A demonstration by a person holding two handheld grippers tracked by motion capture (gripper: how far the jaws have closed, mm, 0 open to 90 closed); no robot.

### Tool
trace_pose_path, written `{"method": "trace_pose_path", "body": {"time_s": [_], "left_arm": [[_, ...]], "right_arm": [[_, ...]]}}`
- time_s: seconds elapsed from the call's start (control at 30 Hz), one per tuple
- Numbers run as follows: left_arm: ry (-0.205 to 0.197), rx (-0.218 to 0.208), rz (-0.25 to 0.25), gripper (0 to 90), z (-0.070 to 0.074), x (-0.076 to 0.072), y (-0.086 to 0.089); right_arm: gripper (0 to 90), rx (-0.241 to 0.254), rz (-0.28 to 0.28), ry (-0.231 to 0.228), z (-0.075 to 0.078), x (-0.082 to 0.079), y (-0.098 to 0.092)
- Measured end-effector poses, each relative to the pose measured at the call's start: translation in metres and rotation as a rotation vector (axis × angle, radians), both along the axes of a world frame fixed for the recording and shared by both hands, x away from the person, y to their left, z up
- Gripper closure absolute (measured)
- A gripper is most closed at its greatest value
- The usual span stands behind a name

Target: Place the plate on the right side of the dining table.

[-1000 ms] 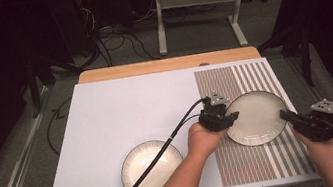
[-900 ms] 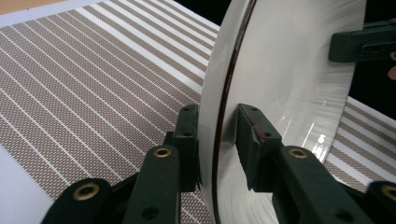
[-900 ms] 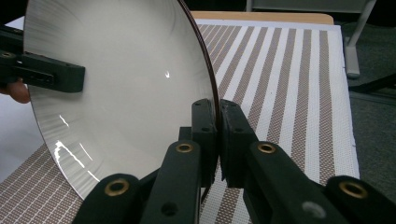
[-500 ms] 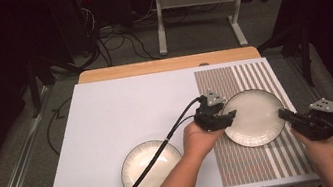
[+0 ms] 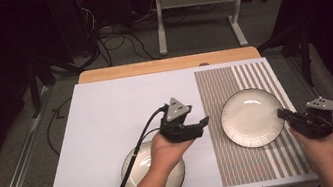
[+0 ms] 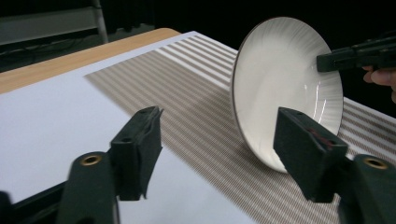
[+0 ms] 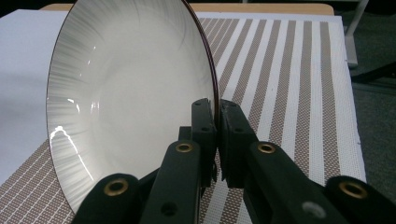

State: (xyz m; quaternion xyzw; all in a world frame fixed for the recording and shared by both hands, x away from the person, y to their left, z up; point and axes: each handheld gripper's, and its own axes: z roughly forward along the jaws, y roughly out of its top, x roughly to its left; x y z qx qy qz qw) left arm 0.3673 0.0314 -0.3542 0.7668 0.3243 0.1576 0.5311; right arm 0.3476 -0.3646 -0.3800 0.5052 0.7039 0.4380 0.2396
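Right gripper (image 5: 284,115) clamped on plate (image 5: 252,117) rim at 3 o'clock, plate on striped mat (image 5: 226,165). Left gripper (image 5: 199,125) jaws just been opening, nothing between, off plate at 9 o'clock. Handover looks done; placing left. Second plate (image 5: 130,167) near left forearm.

light: overhead, desk (image 5: 108,123) bright, surroundings dark | glare: specks on held plate (image 7: 116,116) | shadows: soft, short | blur: near jaws soft, high view slightly grainy
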Motion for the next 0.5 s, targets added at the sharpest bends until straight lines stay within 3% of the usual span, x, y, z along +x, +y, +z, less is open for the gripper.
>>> {"method": "trace_pose_path", "body": {"time_s": [0.03, 0.07, 0.1, 0.13, 0.17, 0.2, 0.27, 0.37, 0.4, 0.43, 0.47, 0.5], "left_arm": [[-0.011, -0.004, 0.022, 30.3, -0.001, -0.007, 0.018], [-0.011, -0.004, 0.022, 28.0, -0.001, -0.007, 0.018], [-0.024, -0.006, 0.049, 26.1, -0.002, -0.014, 0.037], [-0.024, -0.006, 0.049, 25.2, -0.002, -0.014, 0.037], [-0.033, -0.016, 0.074, 23.7, -0.003, -0.020, 0.057], [-0.033, -0.016, 0.074, 22.3, -0.003, -0.020, 0.057], [-0.048, -0.039, 0.111, 20.5, -0.004, -0.029, 0.086], [-0.068, -0.043, 0.159, 16.2, -0.005, -0.038, 0.114], [-0.068, -0.043, 0.159, 16.1, -0.005, -0.038, 0.114], [-0.086, -0.057, 0.184, 16.1, -0.005, -0.045, 0.130], [-0.086, -0.057, 0.184, 15.9, -0.005, -0.045, 0.130], [-0.091, -0.060, 0.198, 15.5, -0.005, -0.052, 0.144]], "right_arm": [[87.4, -0.002, -0.003, 0.006, -0.001, 0.001, 0.000], [87.4, -0.002, -0.003, 0.006, -0.001, 0.001, 0.000], [87.1, -0.002, -0.009, 0.018, -0.001, 0.004, 0.000], [87.1, -0.002, -0.009, 0.018, -0.001, 0.004, 0.000], [86.8, -0.008, -0.014, 0.027, -0.002, 0.006, 0.001], [86.7, -0.009, -0.016, 0.033, -0.002, 0.007, 0.001], [86.4, -0.011, -0.017, 0.042, -0.003, 0.010, 0.001], [85.9, -0.006, -0.030, 0.061, -0.005, 0.013, 0.002], [85.9, -0.006, -0.030, 0.061, -0.005, 0.013, 0.002], [85.3, -0.010, -0.035, 0.072, -0.006, 0.015, 0.001], [85.2, -0.021, -0.036, 0.069, -0.007, 0.015, 0.001], [84.7, -0.031, -0.044, 0.075, -0.007, 0.016, 0.002]]}}
